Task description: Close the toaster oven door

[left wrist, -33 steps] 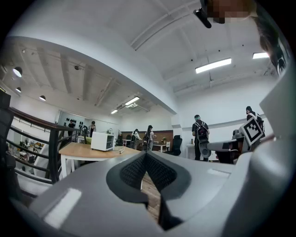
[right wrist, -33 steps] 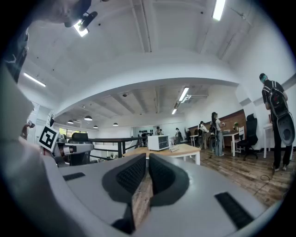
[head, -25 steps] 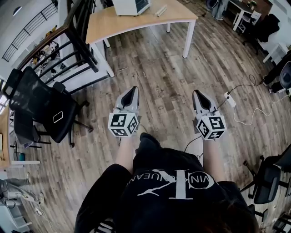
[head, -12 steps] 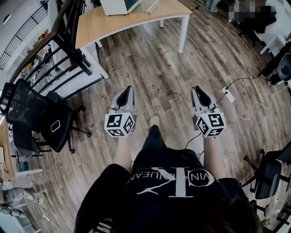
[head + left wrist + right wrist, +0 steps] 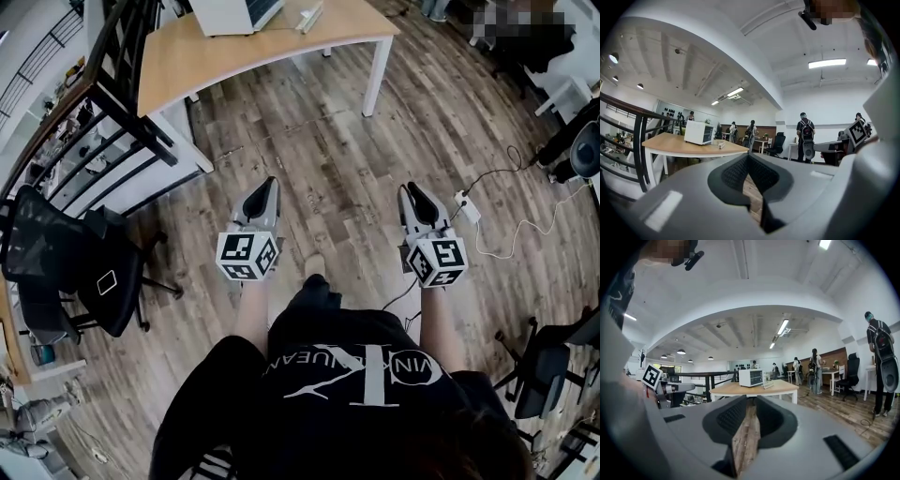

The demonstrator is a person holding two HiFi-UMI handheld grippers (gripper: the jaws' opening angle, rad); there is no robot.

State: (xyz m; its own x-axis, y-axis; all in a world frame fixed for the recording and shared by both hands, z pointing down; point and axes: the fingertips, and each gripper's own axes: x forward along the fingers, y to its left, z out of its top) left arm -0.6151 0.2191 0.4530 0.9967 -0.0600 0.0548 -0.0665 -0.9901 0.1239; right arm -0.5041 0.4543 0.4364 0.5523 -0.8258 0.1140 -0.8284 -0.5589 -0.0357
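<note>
Grippers both empty: left gripper [image 5: 268, 185] and right gripper [image 5: 411, 190] have jaws pinched together at the tips, with only floor [image 5: 328, 159] showing past them. Toaster oven [image 5: 228, 11] sits on the wooden table [image 5: 272, 52], well ahead of both. Table has slid left and looks a bit nearer than a second ago, so I'd say the approach is under way and no contact yet. Door position is too small to read.
</note>
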